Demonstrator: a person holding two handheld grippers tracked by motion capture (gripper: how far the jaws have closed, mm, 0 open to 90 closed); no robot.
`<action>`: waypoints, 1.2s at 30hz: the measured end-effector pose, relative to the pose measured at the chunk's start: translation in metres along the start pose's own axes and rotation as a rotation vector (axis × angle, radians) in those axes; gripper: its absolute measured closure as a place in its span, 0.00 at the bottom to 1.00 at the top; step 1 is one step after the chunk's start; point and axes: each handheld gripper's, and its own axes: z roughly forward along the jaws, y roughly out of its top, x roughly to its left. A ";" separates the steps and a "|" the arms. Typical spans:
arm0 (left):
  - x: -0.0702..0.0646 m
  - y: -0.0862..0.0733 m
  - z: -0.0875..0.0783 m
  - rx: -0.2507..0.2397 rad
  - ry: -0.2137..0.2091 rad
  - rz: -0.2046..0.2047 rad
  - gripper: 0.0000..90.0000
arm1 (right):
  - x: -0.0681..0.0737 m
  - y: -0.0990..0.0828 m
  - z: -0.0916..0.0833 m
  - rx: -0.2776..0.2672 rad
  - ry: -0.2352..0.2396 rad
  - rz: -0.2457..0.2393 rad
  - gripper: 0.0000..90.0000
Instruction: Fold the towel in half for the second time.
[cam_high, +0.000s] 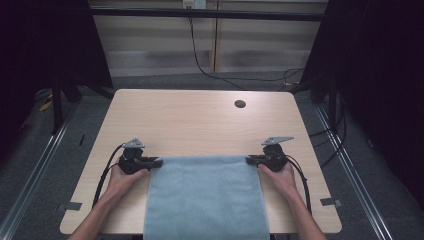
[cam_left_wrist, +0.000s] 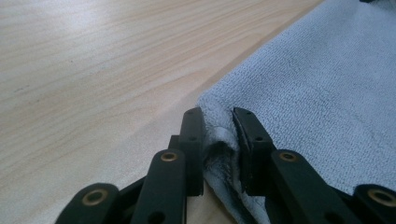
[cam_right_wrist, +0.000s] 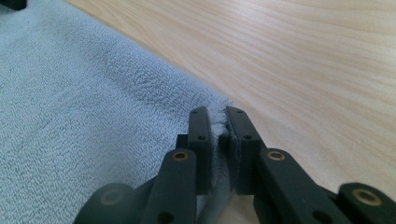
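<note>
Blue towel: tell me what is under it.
The blue towel lies flat on the wooden table, its near end hanging over the table's front edge. Whatever else may lie beneath is covered. Both grippers pinch its far corners.

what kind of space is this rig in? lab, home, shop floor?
Most likely a lab or data-collection booth, not a home. A bare wooden table with a cable hole stands between dark curtains, metal rails run along the floor beside it, and loose cables trail behind. A light blue towel lies on the table.
</note>
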 end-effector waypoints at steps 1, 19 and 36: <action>0.000 0.000 0.000 -0.002 0.002 -0.005 0.84 | 0.000 0.000 0.000 -0.001 -0.001 -0.001 0.91; -0.008 0.028 -0.033 -0.191 -0.046 -0.003 0.91 | 0.007 0.028 -0.033 -0.200 0.041 0.038 0.93; 0.002 0.093 -0.041 -0.294 0.011 0.011 0.92 | -0.007 0.087 -0.058 -0.277 -0.022 -0.003 0.94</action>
